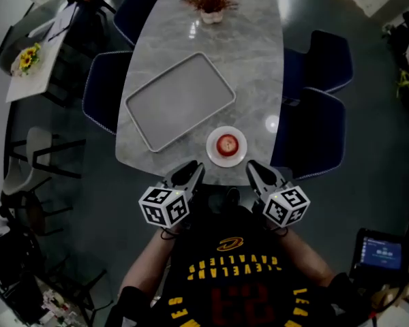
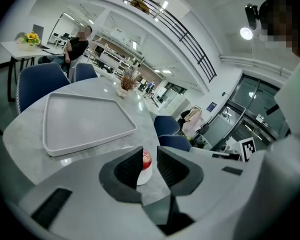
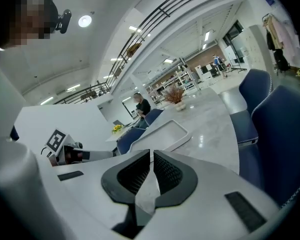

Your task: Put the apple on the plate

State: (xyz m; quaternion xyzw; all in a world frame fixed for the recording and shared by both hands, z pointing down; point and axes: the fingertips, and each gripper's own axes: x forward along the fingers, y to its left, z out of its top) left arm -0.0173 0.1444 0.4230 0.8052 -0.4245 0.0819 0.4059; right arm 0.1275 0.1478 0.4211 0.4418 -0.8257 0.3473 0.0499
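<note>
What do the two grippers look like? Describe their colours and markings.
Both the left gripper and right gripper have pale grey bodies, jaws lined with dark ribbed pads, and a white cube bearing black square markers. The person wears a black jersey with yellow lettering.

Centre of frame: red apple (image 1: 225,144) on white plate (image 1: 240,154); bench (image 1: 259,67) grey, marble-veined; tray (image 1: 180,101) pale grey. Left and right edges: chairs (image 1: 327,63) dark blue. Lower centre: left tongs (image 1: 194,170) and right tongs (image 1: 253,169) white, cubes patterned with black squares.
</note>
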